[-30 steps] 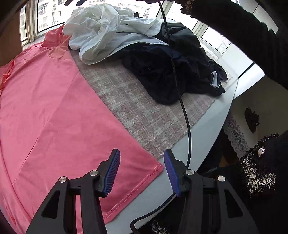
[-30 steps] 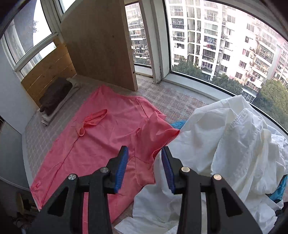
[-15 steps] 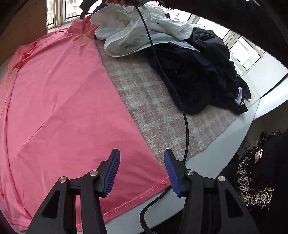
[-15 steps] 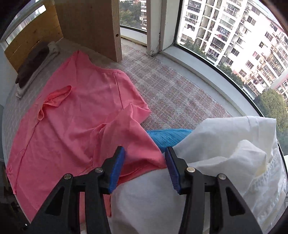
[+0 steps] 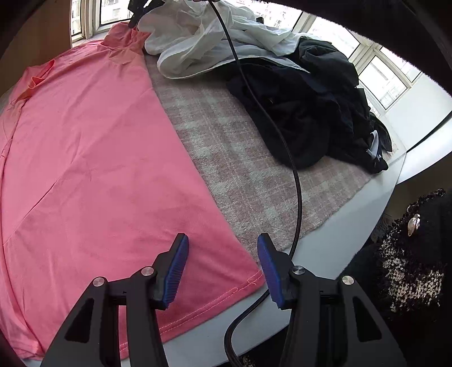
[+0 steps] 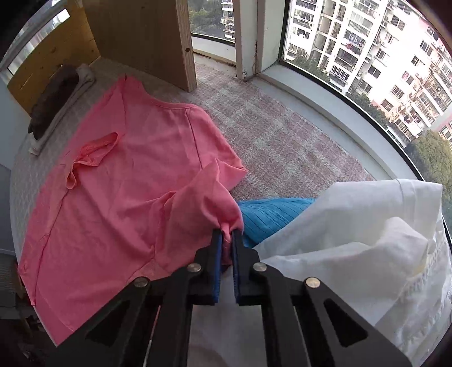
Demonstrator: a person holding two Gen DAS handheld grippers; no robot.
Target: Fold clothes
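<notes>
A pink T-shirt point(image 5: 93, 158) lies spread flat on the checked cloth point(image 5: 234, 158). My left gripper point(image 5: 223, 266) is open just above the shirt's near hem corner, with nothing between its pads. In the right wrist view the same pink shirt point(image 6: 121, 180) lies spread out, and my right gripper point(image 6: 227, 235) is shut on its near sleeve, which bunches up between the blue pads. The right gripper also shows at the top of the left wrist view point(image 5: 135, 17), at the shirt's far end.
A white garment point(image 5: 203, 34) and dark clothes point(image 5: 316, 107) are heaped to the right of the shirt. A black cable point(image 5: 293, 180) hangs across them. A blue garment point(image 6: 271, 217) lies under the white heap point(image 6: 367, 254). A folded stack point(image 6: 56, 96) sits far left. The table edge point(image 5: 353, 223) is near.
My right gripper dropped onto the pink sleeve and closed on it. My left gripper moved in closer over the hem corner and stayed open.
</notes>
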